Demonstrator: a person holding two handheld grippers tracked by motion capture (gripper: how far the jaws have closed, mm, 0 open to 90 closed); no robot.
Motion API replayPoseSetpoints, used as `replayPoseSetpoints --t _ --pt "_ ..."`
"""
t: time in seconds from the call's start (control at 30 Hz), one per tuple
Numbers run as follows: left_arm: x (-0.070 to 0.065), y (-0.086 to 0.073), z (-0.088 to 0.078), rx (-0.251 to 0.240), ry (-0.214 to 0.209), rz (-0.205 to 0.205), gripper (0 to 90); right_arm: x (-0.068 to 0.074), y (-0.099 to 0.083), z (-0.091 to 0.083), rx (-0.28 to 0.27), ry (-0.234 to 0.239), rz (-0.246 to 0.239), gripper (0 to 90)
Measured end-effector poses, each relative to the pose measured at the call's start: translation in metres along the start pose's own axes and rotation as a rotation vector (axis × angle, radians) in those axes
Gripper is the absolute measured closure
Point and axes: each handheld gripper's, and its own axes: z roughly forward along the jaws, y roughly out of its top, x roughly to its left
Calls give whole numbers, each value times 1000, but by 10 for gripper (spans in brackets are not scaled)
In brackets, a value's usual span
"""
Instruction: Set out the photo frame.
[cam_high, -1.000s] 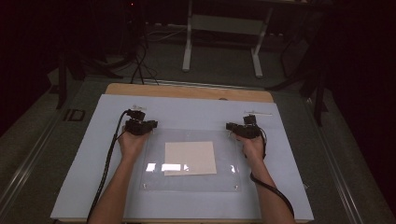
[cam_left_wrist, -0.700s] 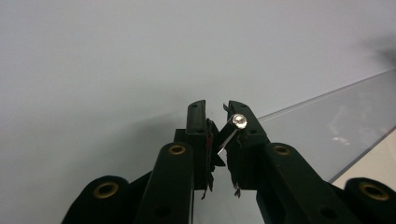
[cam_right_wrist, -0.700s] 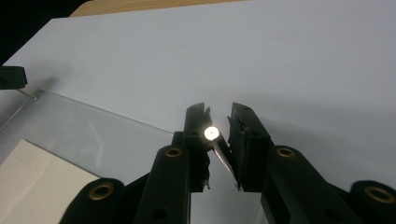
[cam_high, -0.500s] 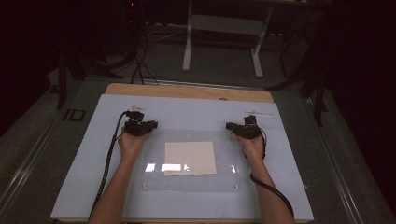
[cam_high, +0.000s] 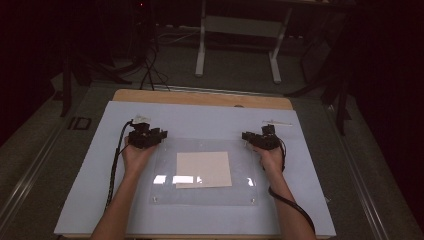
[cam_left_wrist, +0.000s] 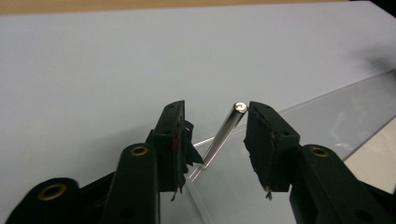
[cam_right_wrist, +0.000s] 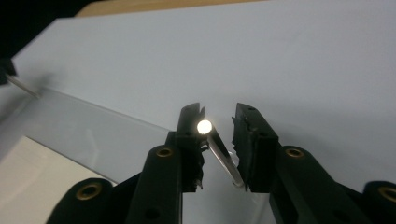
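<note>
A clear acrylic sheet (cam_high: 205, 196) lies on a pale board (cam_high: 210, 120), with a beige paper square (cam_high: 203, 169) under it. My left gripper (cam_high: 159, 136) is at the sheet's far left corner and my right gripper (cam_high: 248, 136) at its far right corner. In the left gripper view a thin metal pin (cam_left_wrist: 224, 133) stands tilted between the jaws of the left gripper (cam_left_wrist: 212, 116). Those jaws have just been opening, and the pin's head only leans on the right one. The right gripper's (cam_right_wrist: 217, 116) jaws have also been opening, and a shiny-headed pin (cam_right_wrist: 204, 126) rests against the left one.
The board sits on a wooden tabletop (cam_high: 200, 97) whose far edge shows. A small thin rod (cam_high: 277, 122) lies on the board behind the right gripper. A cable (cam_high: 116, 165) trails along the left forearm. A metal stand (cam_high: 235, 50) and floor cables sit beyond the table.
Both hands keep their places at the sheet's far corners. At this size the high view shows no clear difference in the jaws.
</note>
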Motion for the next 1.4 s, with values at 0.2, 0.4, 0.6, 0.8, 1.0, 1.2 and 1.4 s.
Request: replayPoseSetpoints --t 0.2,0.4,0.6,0.8,1.0,1.2,1.4 --pt "-2 -2 -6 -36 -12 26 554 3 -2 -8 -2 -31 -91 665" --pt "-6 -6 -9 -80 -22 50 581 8 -3 -18 -23 -86 -196 698" --pt "-7 -8 -10 -93 -26 66 651 13 -3 -21 -26 -109 -231 769" --pt "-9 -9 -8 -84 -8 86 688 17 -4 -18 -30 -118 -237 836" --pt "-11 -10 -6 -84 21 101 746 18 -1 -18 -5 -124 -219 837" --pt "-8 -10 -4 -101 20 83 794 17 -2 -18 -13 -118 -204 834" --pt "-5 -12 -2 -103 11 75 829 16 -3 -18 -15 -115 -190 833"
